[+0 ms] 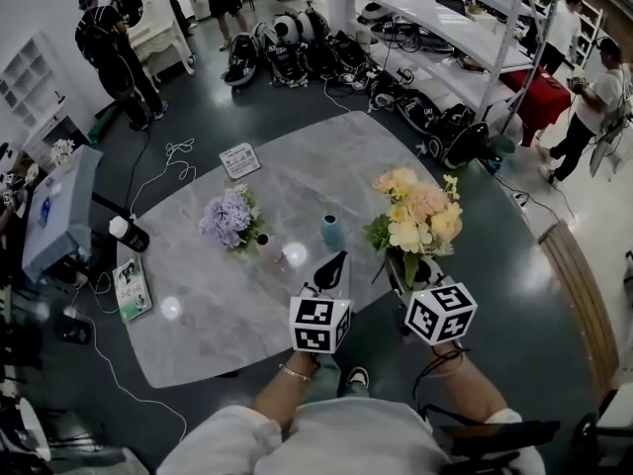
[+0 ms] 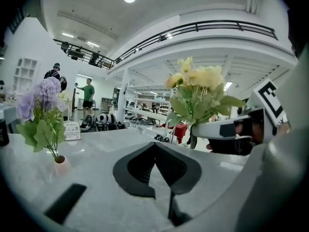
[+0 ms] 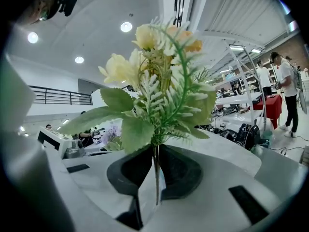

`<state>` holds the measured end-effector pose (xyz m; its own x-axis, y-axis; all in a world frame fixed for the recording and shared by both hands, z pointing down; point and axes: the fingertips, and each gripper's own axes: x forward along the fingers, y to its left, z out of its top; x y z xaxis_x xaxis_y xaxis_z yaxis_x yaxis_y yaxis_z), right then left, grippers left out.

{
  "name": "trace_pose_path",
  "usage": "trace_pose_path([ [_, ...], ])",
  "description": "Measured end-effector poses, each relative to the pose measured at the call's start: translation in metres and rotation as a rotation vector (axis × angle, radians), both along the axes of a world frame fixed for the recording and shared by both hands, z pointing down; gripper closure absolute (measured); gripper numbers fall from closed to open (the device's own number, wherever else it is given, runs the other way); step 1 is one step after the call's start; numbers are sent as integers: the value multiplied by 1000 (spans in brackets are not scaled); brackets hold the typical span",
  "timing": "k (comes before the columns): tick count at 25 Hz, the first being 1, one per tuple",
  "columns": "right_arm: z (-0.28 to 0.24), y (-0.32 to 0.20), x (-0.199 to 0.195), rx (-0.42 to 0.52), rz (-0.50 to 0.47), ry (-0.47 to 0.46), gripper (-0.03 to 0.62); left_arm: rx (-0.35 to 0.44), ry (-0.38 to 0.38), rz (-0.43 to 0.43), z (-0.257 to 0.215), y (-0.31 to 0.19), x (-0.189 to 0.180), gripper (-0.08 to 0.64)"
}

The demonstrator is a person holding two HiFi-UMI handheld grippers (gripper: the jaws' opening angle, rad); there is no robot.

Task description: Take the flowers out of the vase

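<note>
Bouquet (image 3: 159,71): yellow and peach blossoms, green leaves, standing upright.
Right gripper (image 3: 155,170): I am pinching its 1 thin stem (image 3: 156,187).
Left gripper (image 2: 155,153): pressed together, empty.
Hidden: in the head view, blossoms are covering my right jaws.

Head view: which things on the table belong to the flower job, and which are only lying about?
Job: yellow flowers, held in the right gripper; teal vase, empty; purple flowers in a pink vase.
Lying about: booklet; dark bottle with white cap; printed card.

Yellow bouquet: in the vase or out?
Out. The right gripper pinches the bouquet by its bare stem; the blue vase stands apart.
</note>
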<state>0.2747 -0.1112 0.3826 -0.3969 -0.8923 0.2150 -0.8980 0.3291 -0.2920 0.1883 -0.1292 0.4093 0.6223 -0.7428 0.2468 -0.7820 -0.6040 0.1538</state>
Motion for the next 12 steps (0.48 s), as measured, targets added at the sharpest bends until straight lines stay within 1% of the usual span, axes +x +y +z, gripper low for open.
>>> trace_pose_path([
  [8, 15, -12, 8, -55, 36, 5, 549, -3, 3, 9, -2, -12, 7, 552],
  [12, 34, -27, 14, -127, 50, 21, 549, -14, -1, 24, 6, -23, 13, 552],
])
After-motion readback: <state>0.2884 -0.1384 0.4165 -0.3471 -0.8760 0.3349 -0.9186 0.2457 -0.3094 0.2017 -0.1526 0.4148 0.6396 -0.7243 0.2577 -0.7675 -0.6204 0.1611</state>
